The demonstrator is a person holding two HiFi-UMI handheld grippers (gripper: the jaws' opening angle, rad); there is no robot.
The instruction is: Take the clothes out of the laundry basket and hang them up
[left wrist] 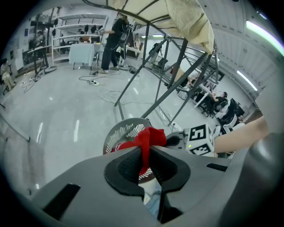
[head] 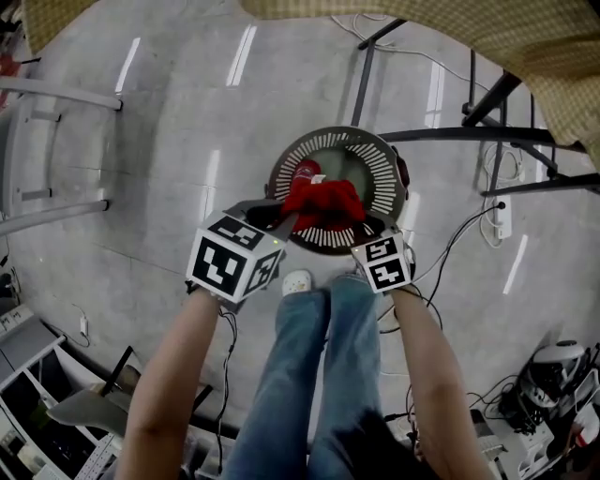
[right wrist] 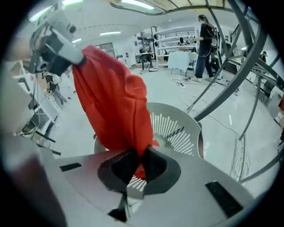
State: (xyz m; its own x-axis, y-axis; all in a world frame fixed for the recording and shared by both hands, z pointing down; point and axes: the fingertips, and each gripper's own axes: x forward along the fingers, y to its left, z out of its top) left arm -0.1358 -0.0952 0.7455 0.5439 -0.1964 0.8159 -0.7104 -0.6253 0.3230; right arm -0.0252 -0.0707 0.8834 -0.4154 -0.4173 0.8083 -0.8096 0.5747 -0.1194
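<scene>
Your left gripper (head: 279, 223) has its jaws clamped on a fold of the red garment (head: 323, 202); in the left gripper view the cloth runs up from between the closed jaws as a thin red strip. Your right gripper (head: 364, 231) also has its jaws pressed together on the same garment, pinching its lower edge, and in the right gripper view the cloth rises from there in a broad red sheet toward your other gripper. The garment hangs between the two grippers, directly above the round slatted laundry basket (head: 377, 152), which stands on the grey floor (head: 169, 141) just in front of your feet. Whether any part of it touches the basket is unclear. A yellow cloth (head: 441, 21) hangs over the dark drying rack (head: 487, 136) beyond the basket.
</scene>
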